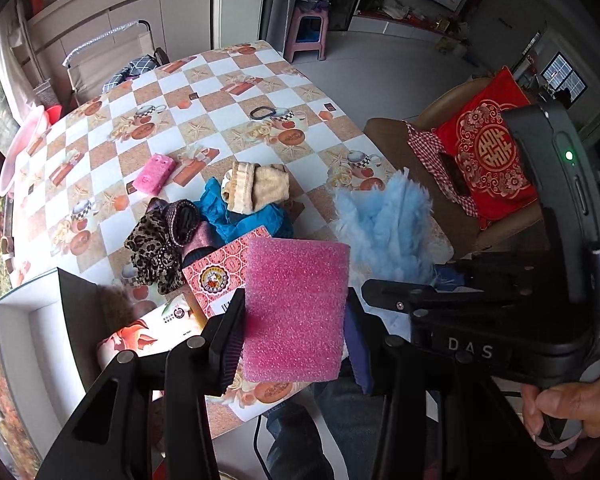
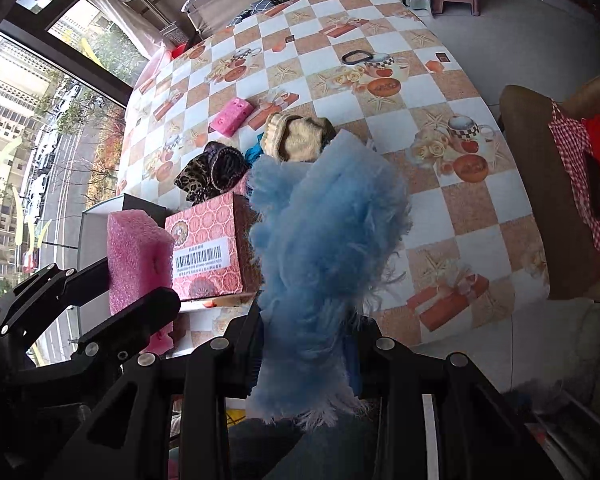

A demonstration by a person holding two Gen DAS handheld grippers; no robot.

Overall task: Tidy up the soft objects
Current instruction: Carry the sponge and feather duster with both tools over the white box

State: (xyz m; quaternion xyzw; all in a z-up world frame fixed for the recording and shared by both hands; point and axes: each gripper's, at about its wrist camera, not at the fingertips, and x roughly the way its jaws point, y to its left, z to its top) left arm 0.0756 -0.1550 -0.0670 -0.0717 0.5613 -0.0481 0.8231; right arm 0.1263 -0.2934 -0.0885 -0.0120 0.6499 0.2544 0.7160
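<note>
While the left tool (image 1: 296, 344) is pinching the pink sponge (image 1: 296, 312) and the right tool (image 2: 306, 354) is clamping the blue fluffy cloth (image 2: 324, 240) above the bench's near edge, both grips are needing steady pressure over the boxes (image 2: 208, 252).

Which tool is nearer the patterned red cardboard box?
Left. The left tool, holding a pink foam block, hangs right beside the box; the right tool, gripping blue fluffy fabric, sits farther right.
</note>
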